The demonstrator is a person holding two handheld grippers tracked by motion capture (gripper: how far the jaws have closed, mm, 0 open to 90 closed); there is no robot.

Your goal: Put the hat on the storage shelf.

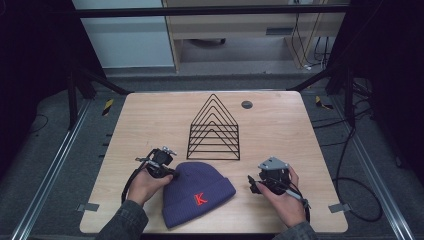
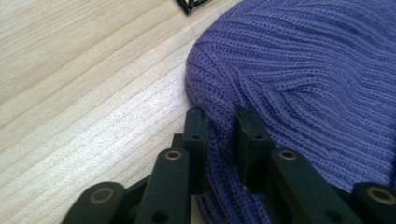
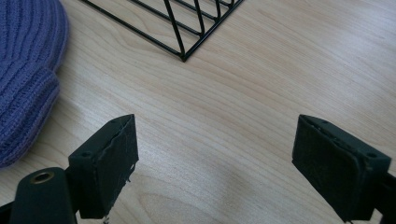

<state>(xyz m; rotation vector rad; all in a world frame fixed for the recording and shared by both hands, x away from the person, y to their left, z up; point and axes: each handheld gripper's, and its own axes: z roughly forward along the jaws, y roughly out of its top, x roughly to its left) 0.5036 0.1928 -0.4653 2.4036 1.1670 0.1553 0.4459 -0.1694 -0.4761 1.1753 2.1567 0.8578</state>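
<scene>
left gripper (image 2: 219, 126) pinching purple beanie (image 2: 308, 84) edge

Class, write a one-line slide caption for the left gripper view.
Left gripper pinches a fold of the purple knit beanie on the wooden table.

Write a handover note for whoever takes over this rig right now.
Left gripper: shut on a fold at the edge of the beanie, near its crown.
Right gripper: open, holding nothing, over bare table to the right of the beanie.
Beanie: lies flat at the table's near edge, cuff toward the right gripper. Wire rack stands just behind it, with nothing on it.
Done: left grip taken.
Left: likely grip the cuff side with the right gripper, then lift the beanie; it is not yet off the table.
</scene>
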